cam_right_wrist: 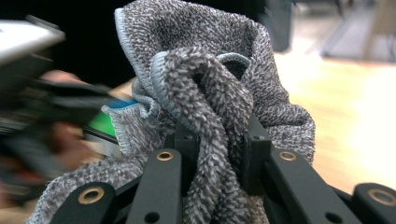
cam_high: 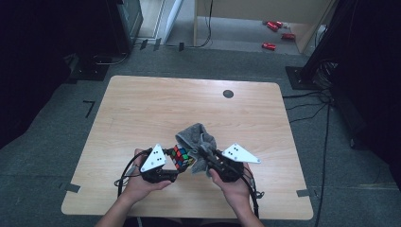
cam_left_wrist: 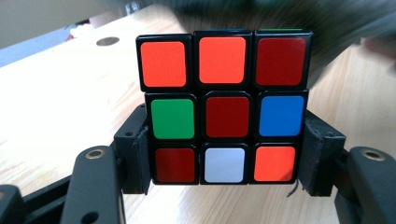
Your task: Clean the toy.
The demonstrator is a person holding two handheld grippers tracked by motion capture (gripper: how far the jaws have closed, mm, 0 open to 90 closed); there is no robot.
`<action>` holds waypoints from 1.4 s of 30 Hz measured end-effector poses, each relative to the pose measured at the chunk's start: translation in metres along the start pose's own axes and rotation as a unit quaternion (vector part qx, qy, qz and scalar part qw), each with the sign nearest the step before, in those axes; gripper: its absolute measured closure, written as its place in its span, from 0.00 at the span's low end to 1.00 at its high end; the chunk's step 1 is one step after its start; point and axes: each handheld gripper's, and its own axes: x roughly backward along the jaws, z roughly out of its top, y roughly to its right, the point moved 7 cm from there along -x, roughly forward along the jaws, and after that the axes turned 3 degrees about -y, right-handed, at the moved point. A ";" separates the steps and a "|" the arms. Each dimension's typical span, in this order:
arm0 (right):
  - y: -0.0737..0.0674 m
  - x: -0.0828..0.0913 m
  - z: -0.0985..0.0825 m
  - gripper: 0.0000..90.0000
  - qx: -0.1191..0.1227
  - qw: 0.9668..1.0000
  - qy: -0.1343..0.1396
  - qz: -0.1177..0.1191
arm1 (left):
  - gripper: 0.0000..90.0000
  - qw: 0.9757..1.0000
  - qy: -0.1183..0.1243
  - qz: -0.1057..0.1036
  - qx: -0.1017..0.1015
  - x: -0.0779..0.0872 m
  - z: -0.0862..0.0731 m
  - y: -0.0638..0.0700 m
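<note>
My left gripper (cam_left_wrist: 224, 161) is shut on a scrambled puzzle cube (cam_left_wrist: 224, 109); its pads press the cube's bottom row from both sides, and the face toward the camera shows orange, dark red, green, blue and white stickers. In the high view the cube (cam_high: 181, 157) is held above the table's near middle, at the left gripper (cam_high: 176, 166). My right gripper (cam_right_wrist: 217, 149) is shut on a bunched grey cloth (cam_right_wrist: 210, 93), which stands up between the jaws. In the high view the cloth (cam_high: 197, 138) drapes against the cube's right side, just ahead of the right gripper (cam_high: 206, 156).
The wooden table (cam_high: 142, 109) has a dark round hole (cam_high: 228, 93) near its far edge. Cables trail off both grippers toward the person. Beyond the table lie red cans (cam_high: 273, 26) on the floor, a dark cabinet (cam_high: 125, 21) and cables at the right.
</note>
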 end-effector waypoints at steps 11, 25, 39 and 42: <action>0.015 -0.007 -0.011 0.83 -0.019 0.999 -0.033 -0.020 | 0.39 1.000 0.017 -0.015 0.005 0.006 0.006 0.003; -0.023 0.000 0.006 0.82 0.041 0.998 -0.003 0.037 | 0.39 1.000 0.010 -0.022 -0.013 0.003 0.010 0.015; -0.031 0.004 0.010 0.82 0.061 0.997 -0.003 0.045 | 0.39 0.999 0.021 -0.019 -0.039 0.003 0.012 0.012; -0.018 0.001 0.006 0.82 0.046 0.998 -0.001 0.039 | 0.39 0.999 0.025 -0.023 -0.013 0.005 0.011 0.014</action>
